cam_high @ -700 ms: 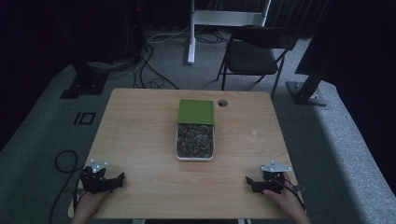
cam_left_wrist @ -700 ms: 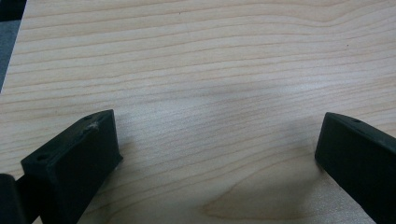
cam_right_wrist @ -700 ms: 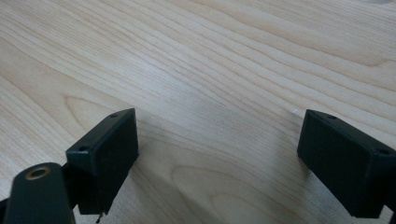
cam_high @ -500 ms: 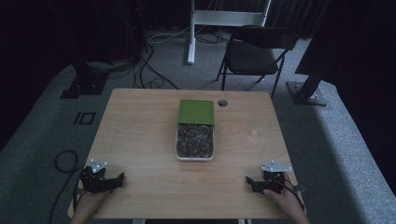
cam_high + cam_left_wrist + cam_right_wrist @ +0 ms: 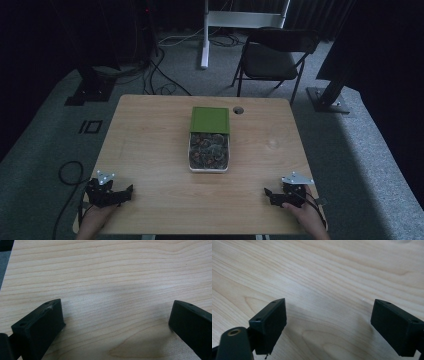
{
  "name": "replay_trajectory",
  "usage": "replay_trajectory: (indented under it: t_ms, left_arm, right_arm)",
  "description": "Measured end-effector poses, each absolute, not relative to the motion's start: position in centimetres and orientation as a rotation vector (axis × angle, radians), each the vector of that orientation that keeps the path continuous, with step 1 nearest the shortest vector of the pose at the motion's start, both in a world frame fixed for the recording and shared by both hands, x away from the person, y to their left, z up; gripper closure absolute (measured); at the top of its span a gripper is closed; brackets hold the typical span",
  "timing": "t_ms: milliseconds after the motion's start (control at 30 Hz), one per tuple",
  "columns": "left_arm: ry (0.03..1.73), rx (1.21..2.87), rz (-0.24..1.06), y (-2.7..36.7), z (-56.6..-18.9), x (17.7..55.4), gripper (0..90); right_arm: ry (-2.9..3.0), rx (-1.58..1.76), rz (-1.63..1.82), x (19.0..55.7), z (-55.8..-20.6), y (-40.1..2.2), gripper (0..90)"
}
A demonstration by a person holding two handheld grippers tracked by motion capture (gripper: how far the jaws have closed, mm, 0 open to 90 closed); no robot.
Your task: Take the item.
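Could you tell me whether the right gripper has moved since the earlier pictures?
No. The right gripper sits at the same spot near the wooden table's front right corner.

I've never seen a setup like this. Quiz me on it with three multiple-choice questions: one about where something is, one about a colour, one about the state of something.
1. Where does the container stand?
A. middle of the table
B. near left corner
C. on the chair

2. What colour is the lid at its far end?
A. red
B. green
C. white

3. How do the jaws of the left gripper and right gripper stand?
A. both shut
B. one shut
C. both open

Answers: 1 A, it sits centred on the wooden table. 2 B, the flat cover is green. 3 C, each gripper view shows bare wood between wide-apart jaws.
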State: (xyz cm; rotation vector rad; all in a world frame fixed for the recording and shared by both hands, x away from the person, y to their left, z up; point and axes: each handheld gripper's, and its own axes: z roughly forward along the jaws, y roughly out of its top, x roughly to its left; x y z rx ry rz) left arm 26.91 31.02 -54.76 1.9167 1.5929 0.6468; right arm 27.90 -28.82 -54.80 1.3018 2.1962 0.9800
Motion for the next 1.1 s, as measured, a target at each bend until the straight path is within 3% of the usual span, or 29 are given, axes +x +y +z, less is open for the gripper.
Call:
replay_trajectory:
  t_ms: [1100]
  left_arm:
    - [1.594,1.913,0.647,31.0,-54.8,26.9,0.2]
  right_arm:
    - [2.12,1.224,1.107,29.2,-48.5,-26.8,13.7]
